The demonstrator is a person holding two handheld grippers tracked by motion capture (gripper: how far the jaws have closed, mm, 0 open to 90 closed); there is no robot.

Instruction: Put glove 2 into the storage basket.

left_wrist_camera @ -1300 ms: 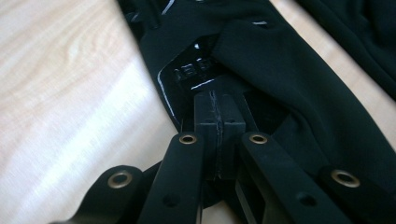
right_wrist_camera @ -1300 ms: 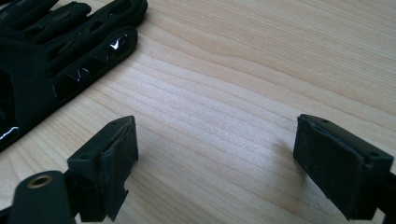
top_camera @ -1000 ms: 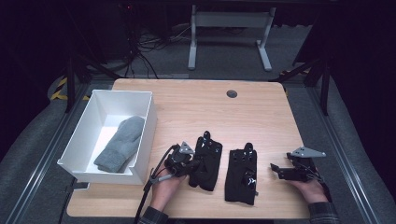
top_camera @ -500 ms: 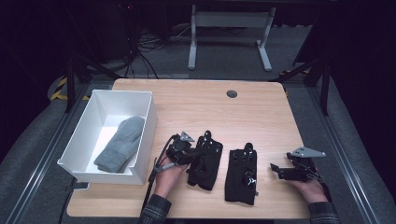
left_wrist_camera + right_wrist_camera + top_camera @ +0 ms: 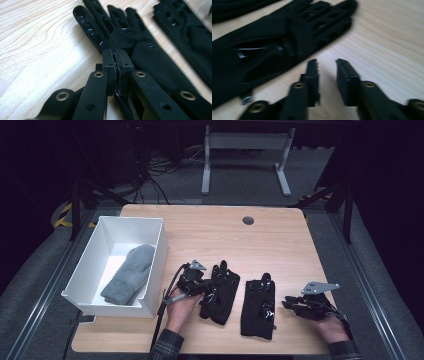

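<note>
Gloves lie side by side near the front edge of a light wooden surface [image 5: 210,235], both black and flat, finger ends pointing away from the person. On the left black glove [image 5: 220,292], the left gripper [image 5: 202,287] has its fingers [image 5: 110,62] pressed together at the glove's near-left edge, just below the base of the glove's digits; the left gripper view shows a thin fold of black fabric pinched between them, with the glove spreading up and to the right beyond the tips. The person's left hand [image 5: 181,310] holds this gripper from below, a plaid sleeve at the wrist, a cable trailing off the front edge.

Just beside it, apart by a narrow strip of bare wood, rests the right black glove [image 5: 258,307]. The right gripper [image 5: 290,303] sits near that glove's right edge without touching it, a grey three-cornered plate on top. In the right gripper view its fingers [image 5: 312,72] stand apart with bare wood between them, holding nothing, and the glove lies to the upper left of the tips.

At the left of the surface stands a white bin [image 5: 155,265], with a grey mitten [image 5: 127,275] lying inside, well apart from both gloves.
</note>
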